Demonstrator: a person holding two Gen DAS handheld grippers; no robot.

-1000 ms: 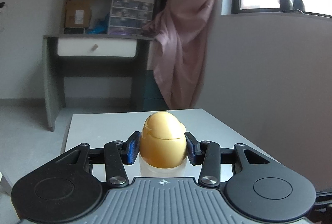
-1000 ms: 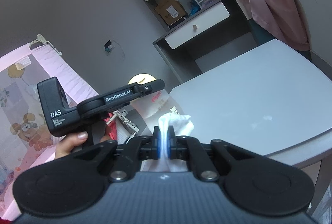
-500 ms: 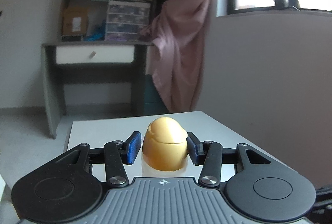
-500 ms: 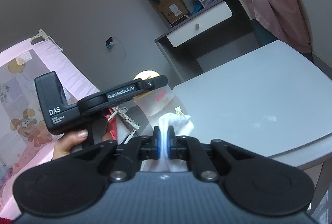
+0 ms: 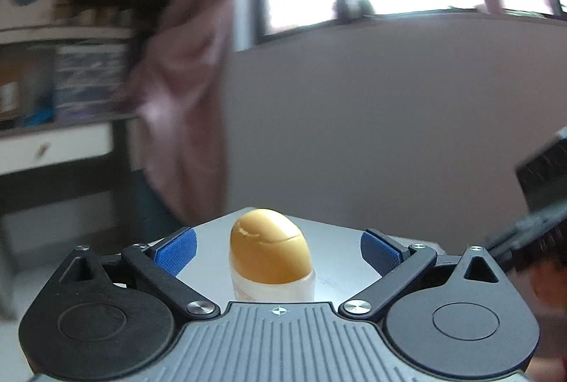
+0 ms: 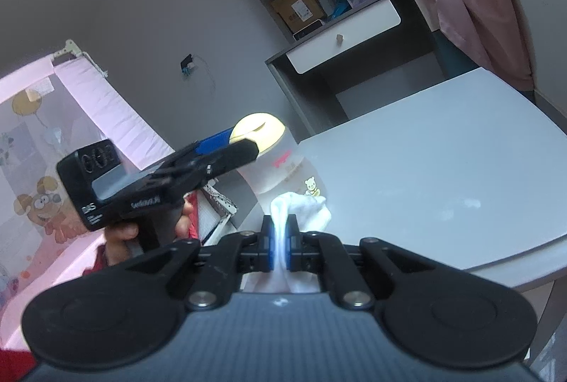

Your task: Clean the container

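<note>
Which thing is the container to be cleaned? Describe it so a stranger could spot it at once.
Start at the pale grey table in front of the dark desk. At its near left corner stands the container, between the spread fingers of the open left tool. It is a translucent bottle with a rounded golden-yellow cap, red print and a small bear picture, unlike the plain white cloth pinched in the right tool.

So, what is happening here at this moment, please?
A person works with two hand-held grippers to clean a baby bottle. The left gripper is open, its blue pads apart on either side of the bottle's yellow cap, not touching it. The bottle stands at the edge of the grey table. The right gripper is shut on a white cloth, held close to the bottle's clear body.
</note>
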